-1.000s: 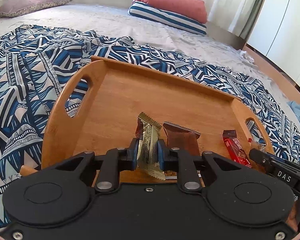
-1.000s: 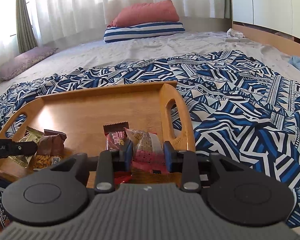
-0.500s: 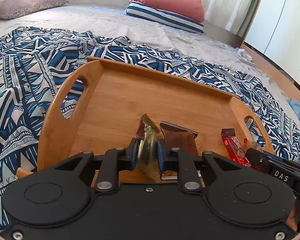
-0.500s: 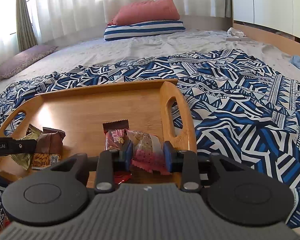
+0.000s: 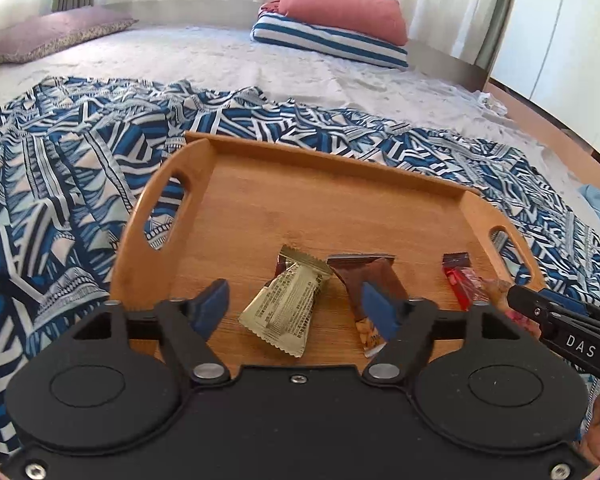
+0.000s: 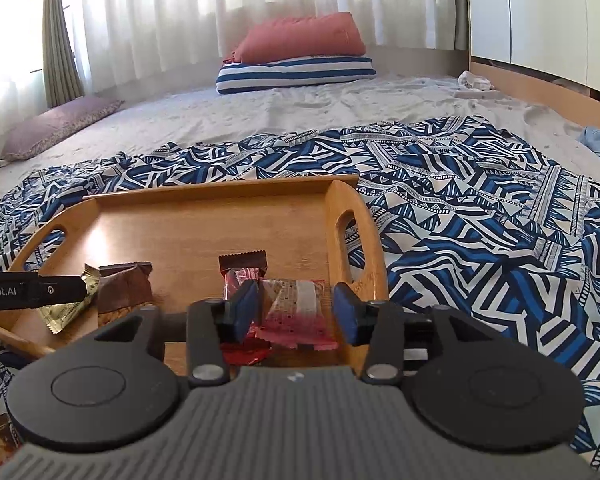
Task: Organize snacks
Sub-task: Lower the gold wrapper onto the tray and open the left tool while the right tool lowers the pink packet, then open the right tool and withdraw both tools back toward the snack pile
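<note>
bed first: pale sheet, with a blue patterned blanket spread over it, and on that blanket sits the wooden tray that takes the snacks. both grippers hang over the tray's near edge, and both have just been opening. the left gripper was clamped on the gold packet a second ago; now its blue pads stand well apart and the packet lies flat on the tray floor between them, touched by neither, leaning against the brown packet just beside it. the right gripper has likewise let go: the pink packet lies between its spread pads, resting partly over the red bar, close to the tray's right handle. judging from this, two more snacks are now delivered, making four in a loose row along the near side. more wrappers show at the lower left corner of the right wrist view, so the job looks unfinished; the next move is probably to back off and fetch those.
</note>
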